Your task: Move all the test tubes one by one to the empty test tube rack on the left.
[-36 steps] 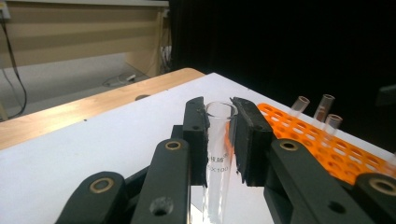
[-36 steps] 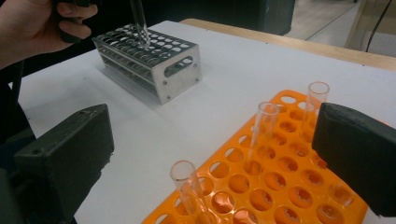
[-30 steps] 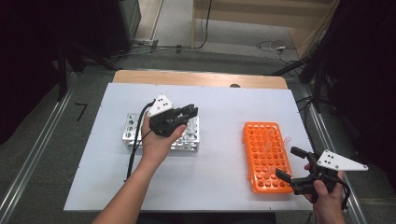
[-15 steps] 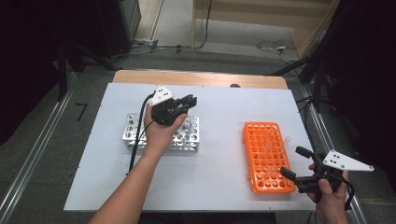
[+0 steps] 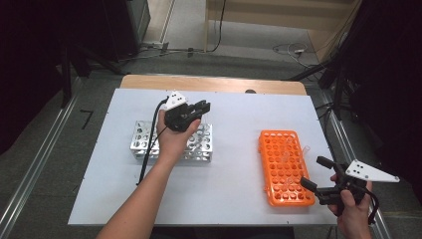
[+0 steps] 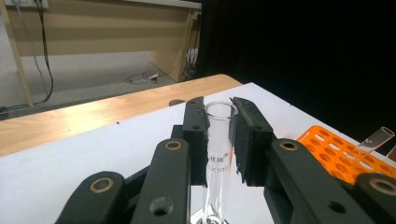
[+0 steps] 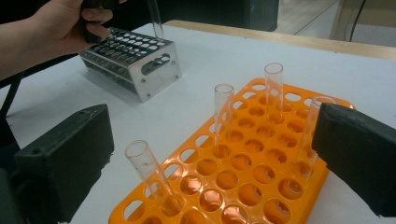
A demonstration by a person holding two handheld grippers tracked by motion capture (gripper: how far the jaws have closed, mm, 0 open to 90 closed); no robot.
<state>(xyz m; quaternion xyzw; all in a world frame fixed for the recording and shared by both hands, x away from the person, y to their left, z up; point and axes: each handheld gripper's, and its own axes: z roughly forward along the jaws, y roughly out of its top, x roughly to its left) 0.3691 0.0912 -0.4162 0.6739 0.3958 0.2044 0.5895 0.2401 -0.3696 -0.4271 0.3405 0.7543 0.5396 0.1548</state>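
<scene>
While the white counter spreads across the middle of the high view, its left half carries a shiny metal test-tube rack with rows of round holes, lying left of centre in the frame. Over the right part of that rack hangs the left hand-held gripper, gripped by a bare hand whose forearm rises from the bottom edge. Its jaws are closed tight on a clear glass test tube with printed lettering; in the left gripper view the tube stands upright at the centre of the frame, its open rim level with the jaw tips and both black pads pressed against its sides. In the right gripper view, the same tube shows at the top, left of centre, pointing down toward the metal rack with its lower end just above the holes; whether it has entered one I cannot tell.

Right of centre in the high view lies a bright orange plastic test-tube rack, well apart from the metal one. Several clear glass tubes stand in it, some upright and some leaning.

At the lower right of the high view, the right hand-held gripper sits just beside the orange rack's near right corner. Its jaws stand wide apart with nothing between the pads, which frame the orange rack in the right gripper view.
</scene>
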